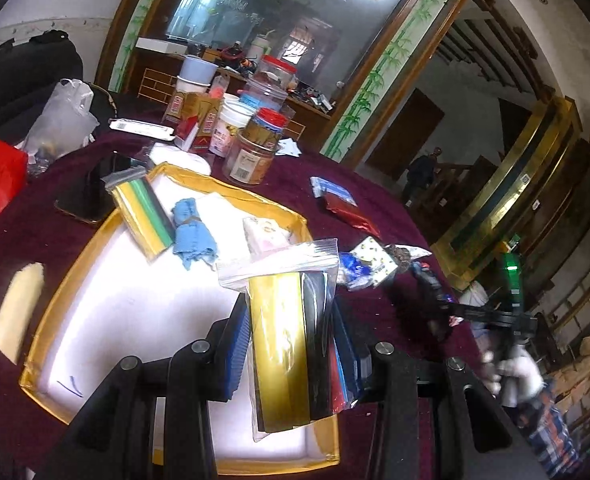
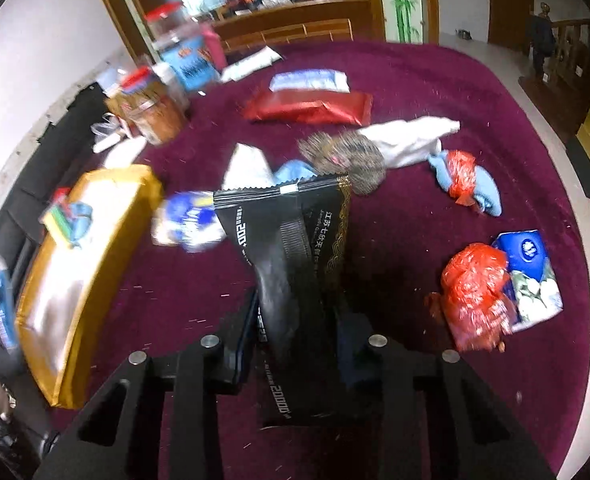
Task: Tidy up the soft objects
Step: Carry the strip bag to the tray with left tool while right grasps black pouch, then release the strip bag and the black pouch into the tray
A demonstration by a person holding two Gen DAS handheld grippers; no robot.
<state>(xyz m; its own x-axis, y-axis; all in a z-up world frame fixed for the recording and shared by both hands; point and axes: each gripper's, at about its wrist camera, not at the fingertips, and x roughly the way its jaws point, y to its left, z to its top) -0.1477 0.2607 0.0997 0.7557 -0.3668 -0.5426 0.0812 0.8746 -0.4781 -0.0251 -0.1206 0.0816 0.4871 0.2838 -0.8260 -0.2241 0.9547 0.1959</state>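
My left gripper (image 1: 291, 344) is shut on a clear zip bag of yellow and black sheets (image 1: 291, 344), held above the gold-rimmed white box (image 1: 107, 248). Inside the box lie another zip bag of coloured sheets (image 1: 143, 212), a blue cloth (image 1: 193, 228) and a tissue pack (image 1: 265, 234). My right gripper (image 2: 299, 320) is shut on a black foil packet (image 2: 295, 264) above the maroon tablecloth (image 2: 415, 208). The right gripper also shows in the left wrist view (image 1: 427, 276), off to the right of the box.
Jars and cartons (image 1: 255, 136) crowd the table's far side beside a phone (image 1: 91, 192). Loose on the cloth: a red packet (image 2: 311, 108), a white sock (image 2: 411, 136), a patterned bundle (image 2: 347, 156), a blue sock with red wrap (image 2: 467, 184), a red bag (image 2: 475, 292), a tissue pack (image 2: 531, 276).
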